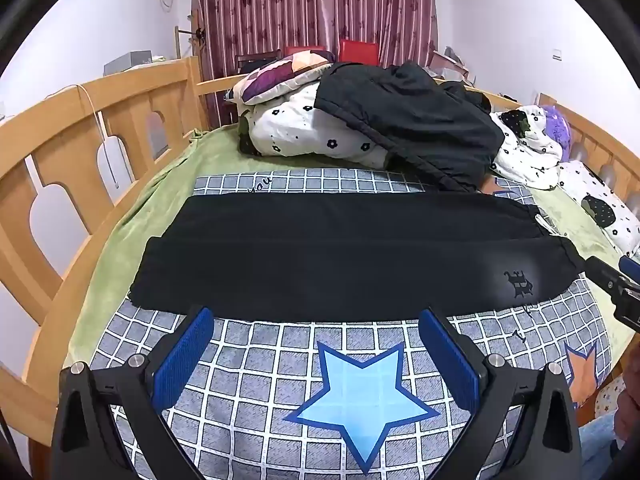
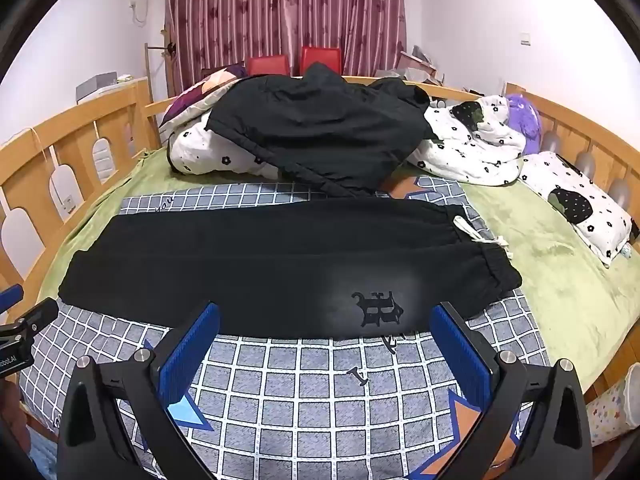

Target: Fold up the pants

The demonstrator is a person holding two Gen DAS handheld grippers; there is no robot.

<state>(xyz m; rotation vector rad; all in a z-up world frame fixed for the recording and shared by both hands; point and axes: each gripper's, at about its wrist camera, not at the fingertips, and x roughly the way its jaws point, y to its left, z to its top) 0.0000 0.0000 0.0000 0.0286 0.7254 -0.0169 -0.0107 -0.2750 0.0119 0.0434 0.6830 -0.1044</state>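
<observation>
black pants point(image 1: 320, 256) lengthwise left-right, waistband right

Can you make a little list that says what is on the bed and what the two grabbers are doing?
pants: black pants lying flat across the checked blanket, waistband to the right
drawstring: white drawstring at the waistband
behind: black jacket heaped on the flowered quilt
left hand-held gripper: open, holding nothing
right hand-held gripper: open, holding nothing
folding: not begun
</observation>
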